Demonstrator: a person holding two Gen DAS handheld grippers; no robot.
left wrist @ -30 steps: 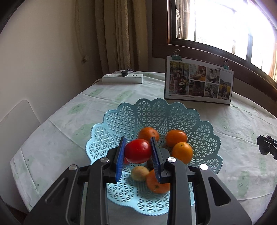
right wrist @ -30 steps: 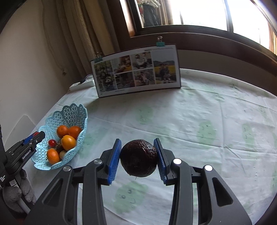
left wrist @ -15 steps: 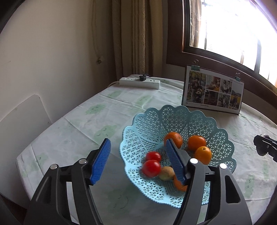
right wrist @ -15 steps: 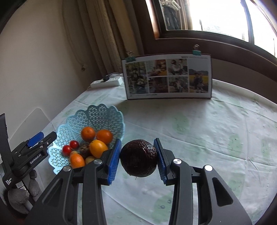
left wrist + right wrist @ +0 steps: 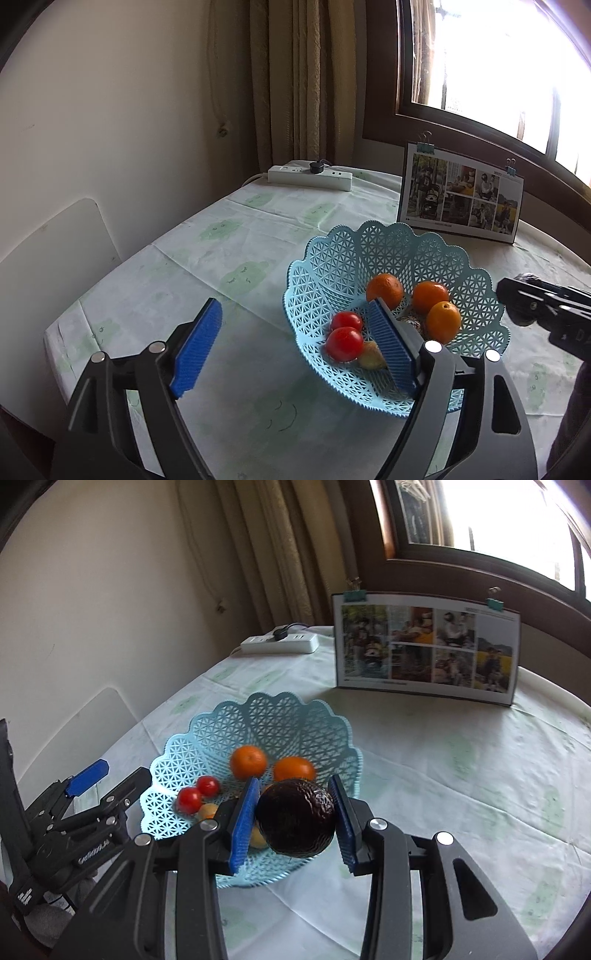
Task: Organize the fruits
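Right jaws clamp a wrinkled dark avocado [image 5: 295,818] above the lattice basket [image 5: 207,734]; left jaws gape.

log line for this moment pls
left gripper open, empty | right gripper holds avocado above blue basket | two tomatoes in basket

both wrist views look down, close, sharing the basket [image 5: 325,266] [image 5: 207,734]
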